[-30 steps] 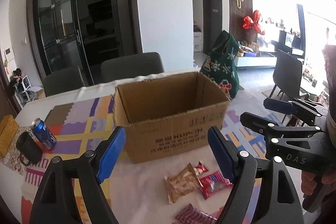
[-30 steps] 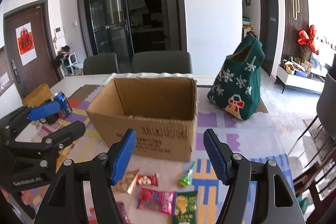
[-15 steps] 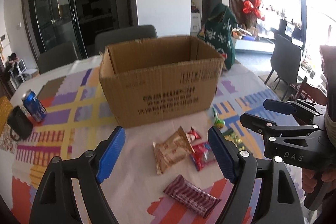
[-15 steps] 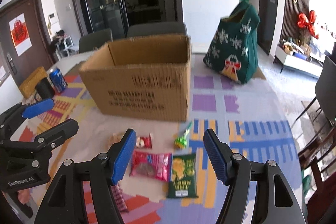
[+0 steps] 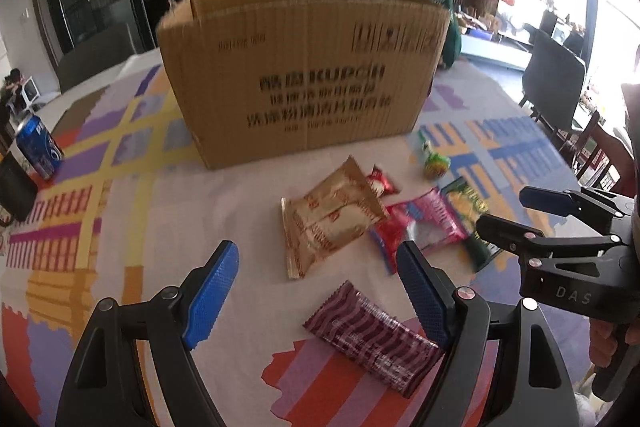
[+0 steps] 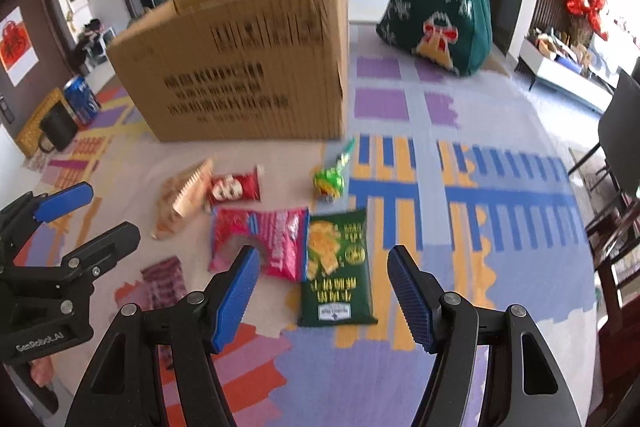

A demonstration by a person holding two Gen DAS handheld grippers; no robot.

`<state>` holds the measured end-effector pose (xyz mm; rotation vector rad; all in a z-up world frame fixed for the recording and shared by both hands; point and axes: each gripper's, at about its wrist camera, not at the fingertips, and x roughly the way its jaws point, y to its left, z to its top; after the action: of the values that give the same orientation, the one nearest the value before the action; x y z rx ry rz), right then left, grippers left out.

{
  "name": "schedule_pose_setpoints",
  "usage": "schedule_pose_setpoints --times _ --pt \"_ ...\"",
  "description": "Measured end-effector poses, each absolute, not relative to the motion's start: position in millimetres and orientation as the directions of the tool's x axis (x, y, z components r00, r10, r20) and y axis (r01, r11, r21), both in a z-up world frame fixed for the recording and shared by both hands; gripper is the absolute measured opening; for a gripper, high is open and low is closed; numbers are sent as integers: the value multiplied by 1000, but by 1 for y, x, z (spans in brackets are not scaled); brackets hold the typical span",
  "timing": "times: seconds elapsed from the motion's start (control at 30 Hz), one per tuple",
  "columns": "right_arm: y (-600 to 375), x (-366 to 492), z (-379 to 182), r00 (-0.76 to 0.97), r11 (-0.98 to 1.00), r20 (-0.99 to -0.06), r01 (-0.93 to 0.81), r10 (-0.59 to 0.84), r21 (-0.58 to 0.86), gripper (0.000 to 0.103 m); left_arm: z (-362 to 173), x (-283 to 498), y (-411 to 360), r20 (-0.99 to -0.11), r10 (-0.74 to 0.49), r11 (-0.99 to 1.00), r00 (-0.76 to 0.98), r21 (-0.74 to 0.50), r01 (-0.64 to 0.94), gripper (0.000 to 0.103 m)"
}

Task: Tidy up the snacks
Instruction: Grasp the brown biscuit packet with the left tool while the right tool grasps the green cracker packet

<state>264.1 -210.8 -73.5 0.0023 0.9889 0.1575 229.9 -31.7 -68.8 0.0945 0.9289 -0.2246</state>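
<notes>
Right wrist view: cardboard box (image 6: 248, 67), inside hidden, on patterned desk (image 6: 500, 187); snack packets (image 6: 336, 251) lie before it; both tongs, left (image 5: 316, 291) and right (image 6: 322, 291), apart; green bag (image 6: 444, 7) behind

the right gripper (image 5: 560, 215) body reads "das". the left gripper (image 6: 76, 215) body reads "genrobot_ai". the cardboard box (image 5: 304, 67) front carries "kupch" (roughly, blurred) above chinese lines too smeared to read. snack wrapper print is illegible.

Colours across table and snacks

Brown cardboard box (image 6: 248, 67); dark green packet (image 6: 338, 267) lower centre; pink packet (image 6: 260, 243); maroon-striped wrapper (image 5: 372, 333); multicoloured patchwork tablecloth (image 6: 460, 187).
</notes>
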Motion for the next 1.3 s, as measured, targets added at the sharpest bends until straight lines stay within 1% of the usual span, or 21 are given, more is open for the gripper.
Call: schedule_pose_setpoints --times 0.37,0.8,0.9,0.93,1.0,1.13,1.27,1.3 --pt "-213 262 -103 464 994 -881 -100 89 48 67 -97 238 -34 -836 -135 972 531 -9 233 81" --pt "-217 268 -116 447 997 -894 -76 23 -12 67 -109 261 -42 -839 -91 969 537 49 241 80" --pt "-220 269 -116 455 998 -890 -69 26 -6 67 -111 266 -45 -840 -92 969 535 48 242 79" --pt "-219 270 -115 458 998 -889 -69 25 -8 67 -111 267 -46 -840 -92 969 534 48 242 78" --pt "-220 274 -115 462 997 -887 -74 25 -11 67 -111 271 -46 -842 -93 970 531 44 241 71" --pt "-220 283 -115 467 997 -884 -75 21 -16 67 -112 276 -47 -849 -103 971 519 27 237 62" --pt "-221 288 -116 468 997 -884 -72 25 -10 66 -114 277 -48 -853 -113 972 510 13 237 44" --pt "-222 290 -116 467 997 -884 -72 27 -8 64 -114 278 -47 -852 -115 973 511 8 231 43"
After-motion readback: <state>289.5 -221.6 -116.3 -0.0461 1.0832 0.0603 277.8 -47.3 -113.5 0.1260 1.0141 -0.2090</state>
